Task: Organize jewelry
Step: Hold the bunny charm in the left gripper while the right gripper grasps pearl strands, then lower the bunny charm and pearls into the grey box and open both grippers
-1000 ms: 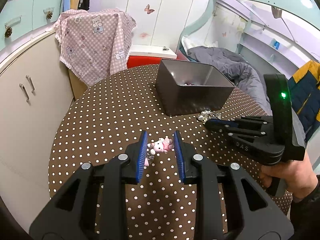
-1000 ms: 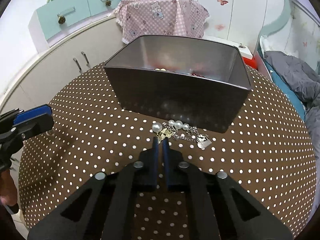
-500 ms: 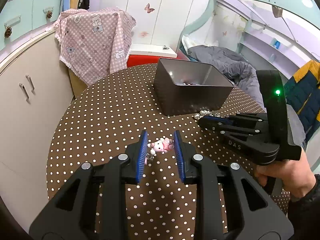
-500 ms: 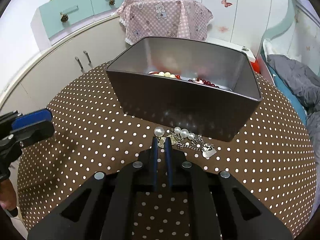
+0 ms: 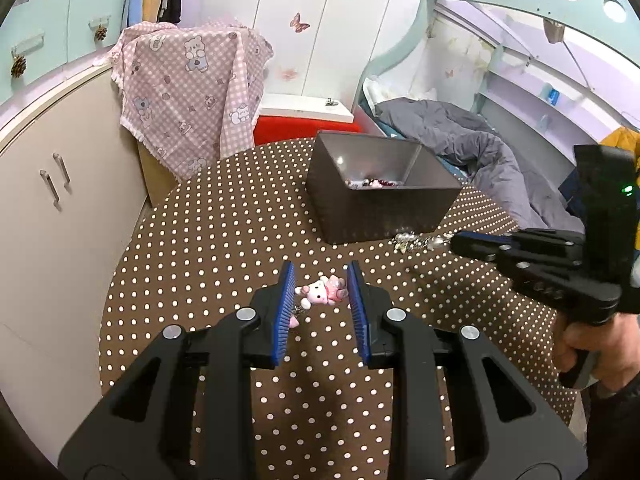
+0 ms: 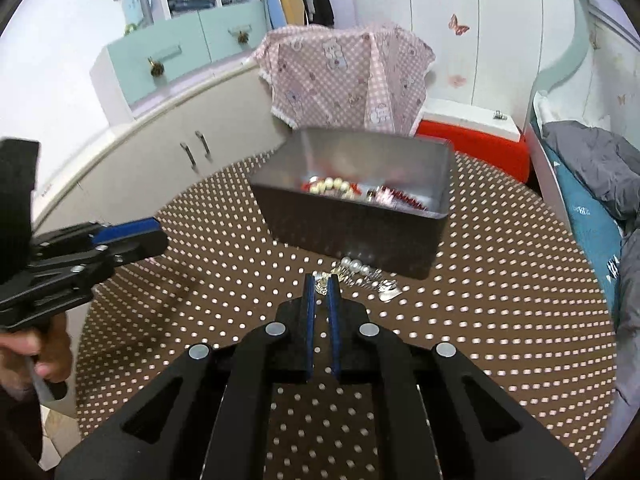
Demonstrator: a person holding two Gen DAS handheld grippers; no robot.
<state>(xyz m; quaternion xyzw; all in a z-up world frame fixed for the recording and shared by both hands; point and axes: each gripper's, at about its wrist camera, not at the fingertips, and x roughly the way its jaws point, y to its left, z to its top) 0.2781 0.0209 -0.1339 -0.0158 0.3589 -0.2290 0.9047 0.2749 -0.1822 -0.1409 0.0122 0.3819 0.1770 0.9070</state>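
Observation:
A dark grey box [image 5: 384, 196] [image 6: 352, 216] holding beads and red jewelry stands on the polka-dot table [image 5: 224, 240]. My left gripper [image 5: 320, 280] is open, its jaws on either side of a pink-and-white cat charm [image 5: 320, 291] that lies on the table. My right gripper [image 6: 321, 282] is shut on one end of a pearl and chain bracelet [image 6: 360, 274], held in front of the box's near wall; the rest of it trails to the right. The bracelet also shows in the left wrist view [image 5: 416, 239], with my right gripper [image 5: 460, 240] at its end.
A pink checked cloth [image 5: 188, 92] hangs over furniture behind the table. Beige cabinets [image 5: 52, 208] stand to the left. A red and white box [image 5: 304, 120] and a bed with a grey duvet [image 5: 472, 152] lie beyond the table.
My right gripper has pulled back and risen with the bracelet, so the box looks farther away and its contents show. The left gripper stays around the cat charm.

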